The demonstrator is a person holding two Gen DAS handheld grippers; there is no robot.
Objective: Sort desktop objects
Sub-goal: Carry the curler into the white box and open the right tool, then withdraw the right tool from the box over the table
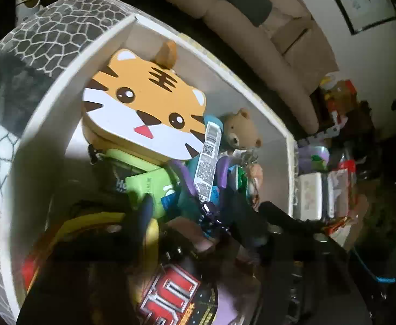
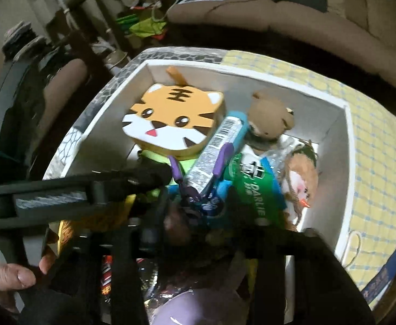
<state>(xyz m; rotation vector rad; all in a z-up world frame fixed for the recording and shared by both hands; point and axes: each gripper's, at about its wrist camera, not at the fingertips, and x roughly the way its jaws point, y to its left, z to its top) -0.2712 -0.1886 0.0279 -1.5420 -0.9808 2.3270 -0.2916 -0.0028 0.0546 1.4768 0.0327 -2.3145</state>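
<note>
Both grippers reach down into the box.

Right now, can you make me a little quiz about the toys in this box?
1. True or false: the tiger face lies inside the white box.
2. Which sits right beside the teddy bear: A) the tube with the barcode label, B) a red ball, C) a spoon?
3. Fill in: the pack printed DARLIE is mostly ____.

Key: 1 true; 2 A; 3 green.
</note>
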